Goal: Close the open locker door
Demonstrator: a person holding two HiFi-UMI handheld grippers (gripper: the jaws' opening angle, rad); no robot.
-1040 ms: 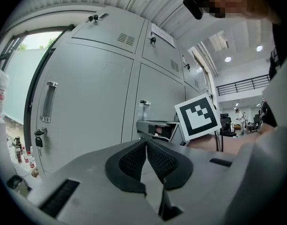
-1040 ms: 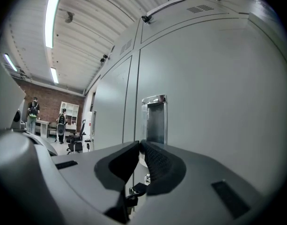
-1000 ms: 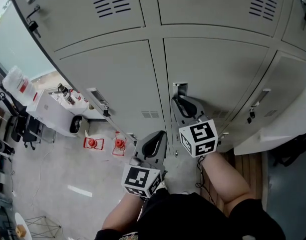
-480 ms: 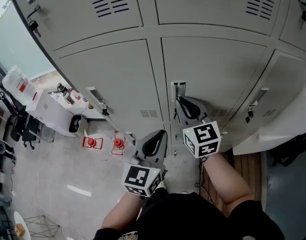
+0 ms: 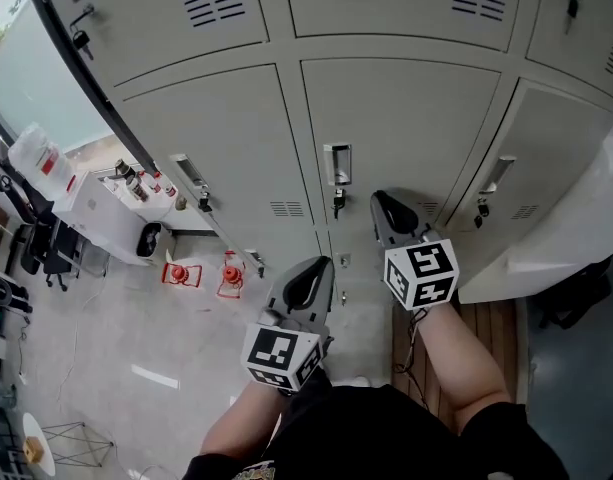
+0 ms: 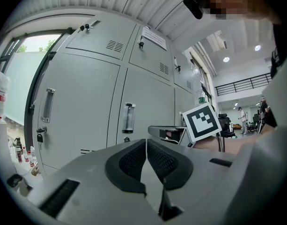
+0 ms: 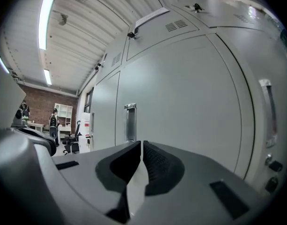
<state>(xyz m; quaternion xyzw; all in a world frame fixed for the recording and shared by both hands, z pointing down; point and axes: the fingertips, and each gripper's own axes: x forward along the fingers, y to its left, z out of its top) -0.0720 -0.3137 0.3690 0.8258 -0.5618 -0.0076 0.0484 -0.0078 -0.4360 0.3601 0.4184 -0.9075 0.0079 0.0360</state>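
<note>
The grey middle locker door [image 5: 406,133] lies flush with the doors beside it. Its recessed handle [image 5: 337,164] is uncovered, with a small lock hanging under it. My right gripper [image 5: 384,206] hovers just below and right of that handle, apart from the door. Its jaws are closing with nothing between them, and the pads meet at the tips [image 7: 142,143]. The same handle [image 7: 130,122] shows ahead in the right gripper view. My left gripper [image 5: 310,276] hangs lower and nearer to me, shut and empty [image 6: 146,140].
A pale grey panel [image 5: 576,233] juts out at the right over a wooden floor strip [image 5: 411,343]. To the left are two red cones [image 5: 176,273], a white table with bottles [image 5: 106,203] and an office chair [image 5: 46,258]. People stand far off in the room.
My right gripper has drawn back from the middle door's handle toward me and to the right, leaving the handle uncovered. The left gripper has stayed about where it was.
</note>
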